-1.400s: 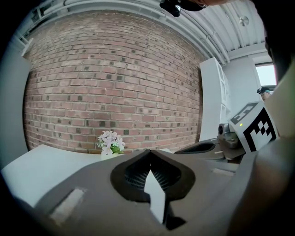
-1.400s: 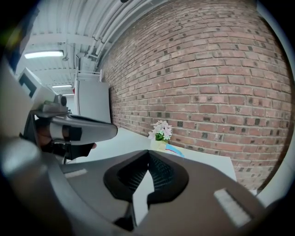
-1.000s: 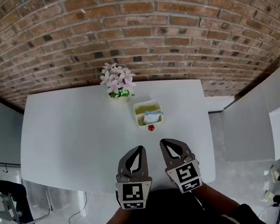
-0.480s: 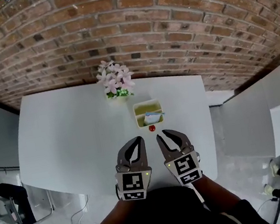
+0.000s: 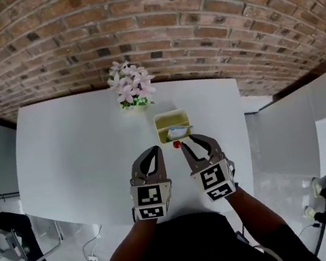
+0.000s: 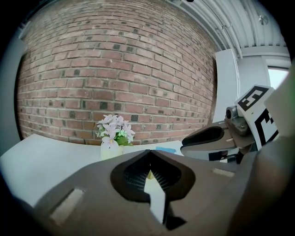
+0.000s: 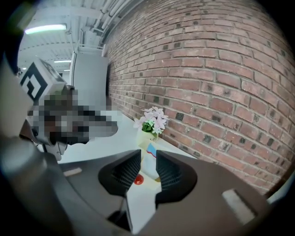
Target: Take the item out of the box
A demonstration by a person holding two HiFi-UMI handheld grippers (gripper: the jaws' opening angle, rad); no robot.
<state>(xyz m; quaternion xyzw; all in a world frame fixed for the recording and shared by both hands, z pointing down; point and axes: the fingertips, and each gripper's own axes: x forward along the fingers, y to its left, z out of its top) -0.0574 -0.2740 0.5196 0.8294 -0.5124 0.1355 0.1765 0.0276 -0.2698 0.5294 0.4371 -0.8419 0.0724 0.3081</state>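
Observation:
A small pale-yellow box [image 5: 170,119] stands on the white table [image 5: 79,147], in front of the flowers. In it lies a white item with a blue end [image 5: 178,132]. A small red ball [image 5: 177,144] rests on the table against the box's near wall. My right gripper [image 5: 193,142] hovers just short of the ball and box. Its jaws are opening, and nothing is between them. Through their gap I see the ball [image 7: 138,179] and the item [image 7: 149,154]. My left gripper [image 5: 156,151] is beside it on the left, shut and empty.
A vase of pink flowers [image 5: 128,86] stands at the table's far edge against the brick wall. The table's right edge [image 5: 243,138] runs close beside the right gripper. The right gripper's jaw [image 6: 216,138] shows in the left gripper view.
Both grippers have moved forward over the table toward the box. The right gripper's jaws have gone from shut to parted; the left's stay together.

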